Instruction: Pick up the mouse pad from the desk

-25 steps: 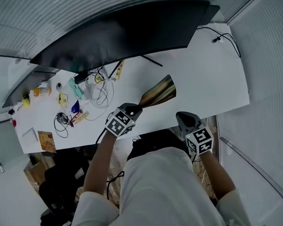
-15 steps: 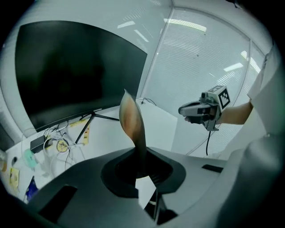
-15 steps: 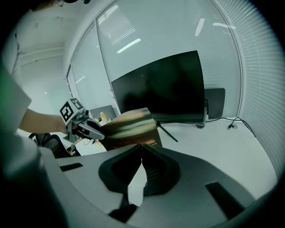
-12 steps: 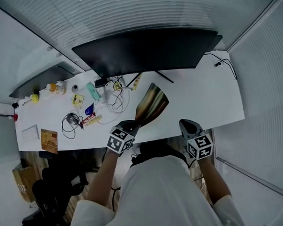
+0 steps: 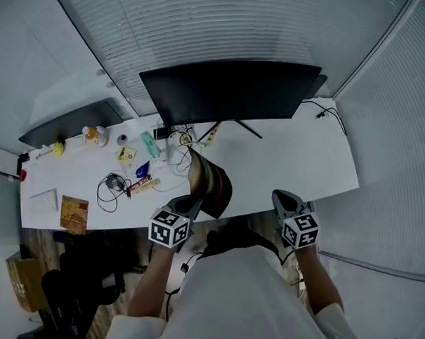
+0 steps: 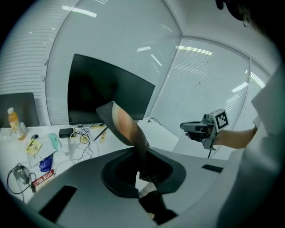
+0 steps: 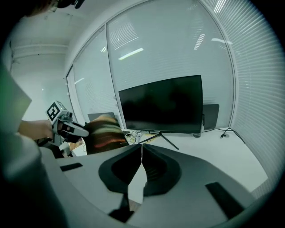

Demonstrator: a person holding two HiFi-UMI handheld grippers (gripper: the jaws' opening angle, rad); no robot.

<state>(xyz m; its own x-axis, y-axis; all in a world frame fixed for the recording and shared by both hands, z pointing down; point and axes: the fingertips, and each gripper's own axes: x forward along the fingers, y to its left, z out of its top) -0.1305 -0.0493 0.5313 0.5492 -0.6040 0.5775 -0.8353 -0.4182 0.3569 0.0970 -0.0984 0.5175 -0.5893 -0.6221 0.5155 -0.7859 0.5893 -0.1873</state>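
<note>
mouse pad point(image 5: 211, 181) curls upward off the white desk point(image 5: 303, 154), pinched between the left gripper point(image 5: 193, 200) jaws; the right gripper point(image 5: 281, 196) jaws sit pressed together, empty.

The mouse pad point(image 5: 212, 183) is banded in dark brown, orange and cream stripes, perhaps some green too; its underside is dark. The monitor point(image 5: 230, 91) is black, the desk point(image 5: 303, 161) white. The left gripper point(image 5: 193, 200) and right gripper point(image 5: 279, 195) are grey, their cubes patterned with black-and-white squares.
</note>
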